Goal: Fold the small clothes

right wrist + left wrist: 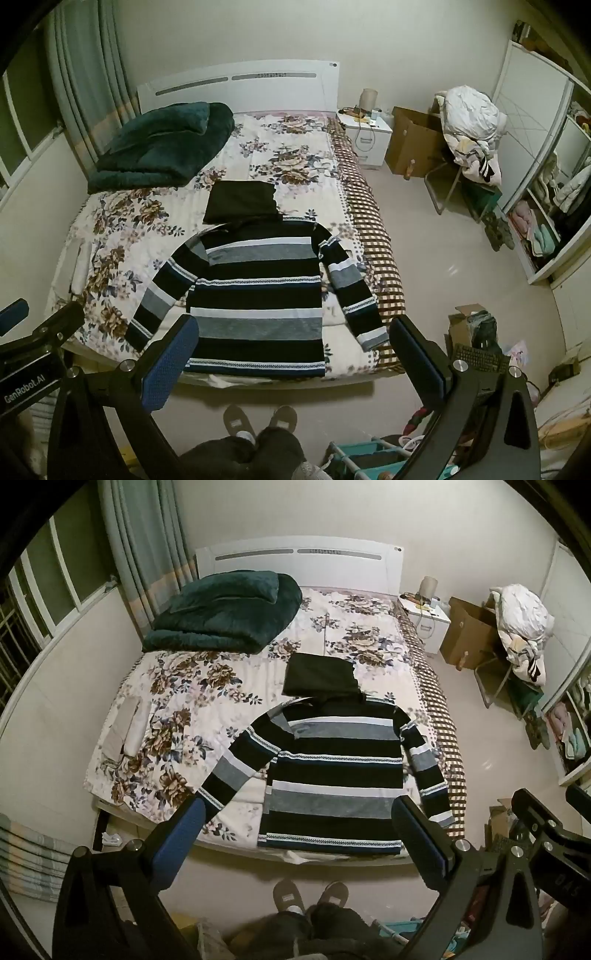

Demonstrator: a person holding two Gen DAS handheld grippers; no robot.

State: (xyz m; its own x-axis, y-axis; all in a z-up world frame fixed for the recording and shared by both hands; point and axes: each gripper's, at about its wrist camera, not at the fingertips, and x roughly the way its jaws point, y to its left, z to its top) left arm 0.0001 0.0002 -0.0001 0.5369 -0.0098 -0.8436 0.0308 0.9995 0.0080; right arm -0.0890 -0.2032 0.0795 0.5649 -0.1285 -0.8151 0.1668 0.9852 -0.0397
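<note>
A striped hooded sweater (332, 771) in black, grey and white lies flat on the floral bed (173, 716), hood away from me, both sleeves spread to the sides. The right wrist view shows the same sweater (258, 295) with its hem at the near bed edge. My left gripper (299, 834) hangs open above the near edge, nothing between its blue-padded fingers (181, 834). My right gripper (291, 350) is likewise open and holds nothing, high above the hem. Neither gripper touches the cloth.
A dark green folded blanket (225, 613) lies at the bed's far left. A white nightstand (428, 620), a cardboard box (469, 635) and a chair piled with laundry (524, 627) stand to the right. The person's feet (310, 893) are on the floor before the bed.
</note>
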